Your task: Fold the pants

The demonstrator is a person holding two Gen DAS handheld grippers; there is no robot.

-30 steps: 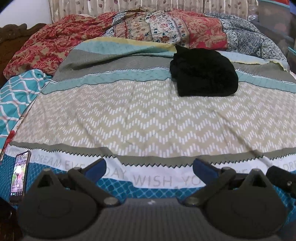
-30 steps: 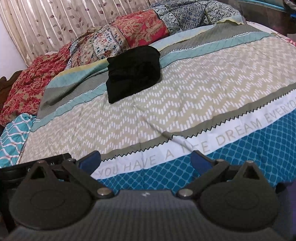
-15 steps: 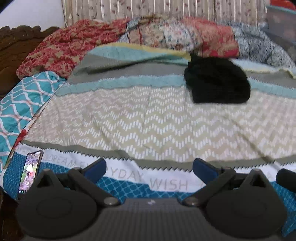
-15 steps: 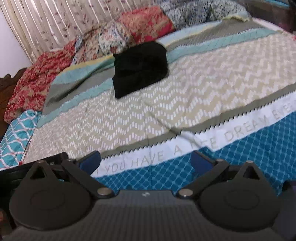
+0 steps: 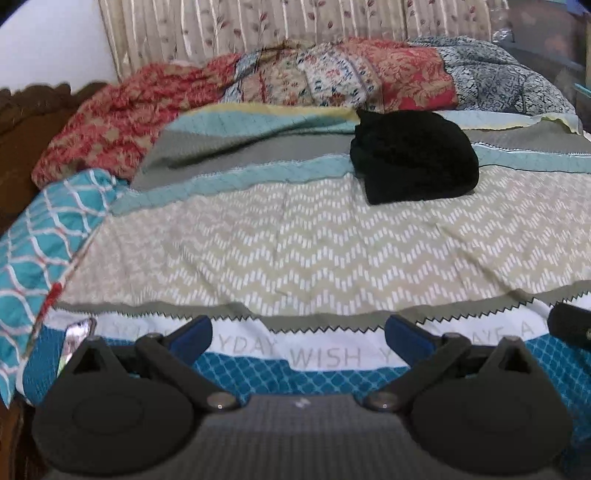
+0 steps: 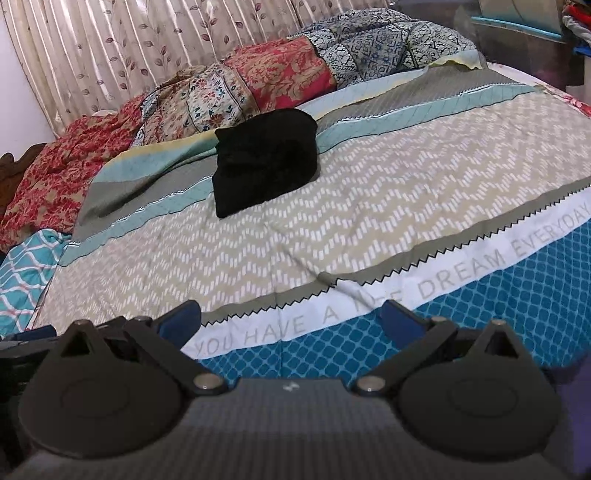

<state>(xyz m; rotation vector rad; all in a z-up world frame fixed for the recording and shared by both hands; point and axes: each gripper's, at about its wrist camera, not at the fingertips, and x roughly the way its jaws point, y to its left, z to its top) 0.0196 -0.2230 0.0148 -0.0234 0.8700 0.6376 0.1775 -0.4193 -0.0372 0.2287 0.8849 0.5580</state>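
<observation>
both my views have tilted up and drawn back a little since a second ago, so the black pants [image 5: 413,157] sit lower in the picture and more of the curtain [image 5: 258,26] shows. the pants lie as a compact folded bundle on the far part of the bedspread [image 5: 295,251], just before the heaped quilts [image 5: 332,74], well apart from me. my left gripper [image 5: 297,339] hangs with its jaws spread wide and nothing between them, over the near lettered band; my right gripper [image 6: 291,321] is likewise released and empty. a phone [image 5: 75,341] lies at the bed's near left edge. i judge the folding done and my pulling back a retreat, not a new reach.
</observation>
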